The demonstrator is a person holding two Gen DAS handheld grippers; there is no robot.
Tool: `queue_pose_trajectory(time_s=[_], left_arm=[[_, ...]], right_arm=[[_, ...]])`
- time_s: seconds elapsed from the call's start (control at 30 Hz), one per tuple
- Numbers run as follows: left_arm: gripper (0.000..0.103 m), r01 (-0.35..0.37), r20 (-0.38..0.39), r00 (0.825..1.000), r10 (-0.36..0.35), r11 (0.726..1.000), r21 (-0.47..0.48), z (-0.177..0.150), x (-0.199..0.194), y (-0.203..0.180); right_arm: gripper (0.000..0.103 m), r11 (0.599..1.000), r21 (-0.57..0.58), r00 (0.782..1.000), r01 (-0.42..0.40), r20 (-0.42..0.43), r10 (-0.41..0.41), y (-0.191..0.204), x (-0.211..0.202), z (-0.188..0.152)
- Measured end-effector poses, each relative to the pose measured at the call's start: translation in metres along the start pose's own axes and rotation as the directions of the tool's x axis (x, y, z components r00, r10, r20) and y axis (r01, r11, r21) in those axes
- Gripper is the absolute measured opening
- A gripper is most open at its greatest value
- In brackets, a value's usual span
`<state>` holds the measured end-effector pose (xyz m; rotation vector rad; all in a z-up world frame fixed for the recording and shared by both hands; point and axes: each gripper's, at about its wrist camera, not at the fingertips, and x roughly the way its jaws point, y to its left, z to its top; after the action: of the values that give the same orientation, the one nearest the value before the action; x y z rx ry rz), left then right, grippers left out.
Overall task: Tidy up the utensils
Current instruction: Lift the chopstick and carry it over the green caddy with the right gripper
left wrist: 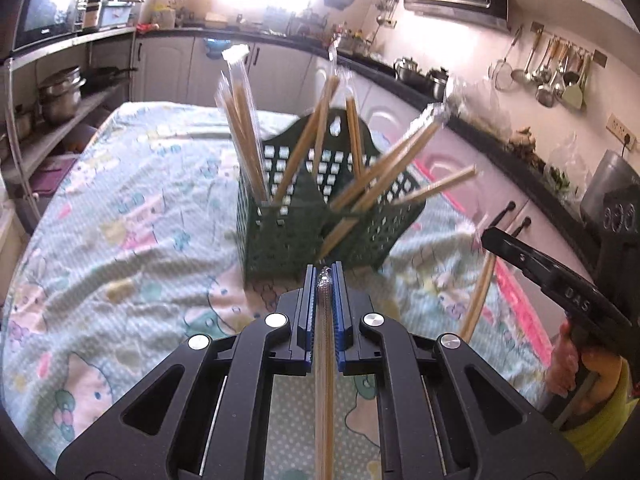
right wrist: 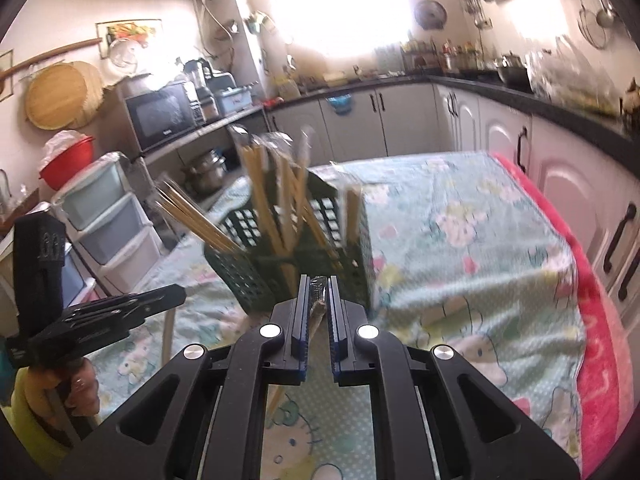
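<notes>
A dark green perforated basket (left wrist: 320, 216) (right wrist: 264, 276) stands on the cartoon-print cloth (left wrist: 120, 220), holding several plastic-wrapped pairs of wooden chopsticks (left wrist: 244, 128) that lean outward. My left gripper (left wrist: 323, 278) hovers just in front of the basket, shut on a wrapped chopstick pair (left wrist: 325, 400) that runs back under the camera. My right gripper (right wrist: 318, 286) is also just short of the basket, shut on another wrapped pair (right wrist: 318, 312) that slants down to the left. Each gripper shows in the other's view, the right gripper (left wrist: 494, 240) and the left gripper (right wrist: 176, 292), each with its pair hanging below.
White kitchen cabinets (right wrist: 560, 200) with a dark countertop run along the right and far side. A shelf with pots (left wrist: 60, 96), a microwave (right wrist: 160, 120) and plastic drawers (right wrist: 108, 224) stand on the left. A pink blanket edge (right wrist: 592, 320) borders the cloth. A hand (left wrist: 564, 360) holds the right gripper.
</notes>
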<state>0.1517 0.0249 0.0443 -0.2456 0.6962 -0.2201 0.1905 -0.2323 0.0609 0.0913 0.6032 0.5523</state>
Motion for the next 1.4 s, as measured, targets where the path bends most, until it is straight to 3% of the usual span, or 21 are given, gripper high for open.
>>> queue_pose_trajectory(time_s=[0.37,0.73,1.4], left_arm=[[0.004,-0.024,0.091,0.996,0.025,1.0,-0.013,0.023,-0.024,0.008],[0.004,-0.031,0.198,0.98,0.03,1.0,0.002,0.051,-0.05,0.005],[0.004,-0.006,0.348,0.937,-0.013,0.999,0.053,0.104,-0.08,-0.026]], right_arm=[[0.008,0.997,-0.069,0.996,-0.044,0.07,0.048,0.03,-0.016,0.026],[0.007,0.991,-0.117,0.983,-0.061,0.164,0.08,0.051,-0.034,0.055],[0.007,0.995,-0.096,0.937,-0.003,0.348,0.036,0.038,-0.067,0.113]])
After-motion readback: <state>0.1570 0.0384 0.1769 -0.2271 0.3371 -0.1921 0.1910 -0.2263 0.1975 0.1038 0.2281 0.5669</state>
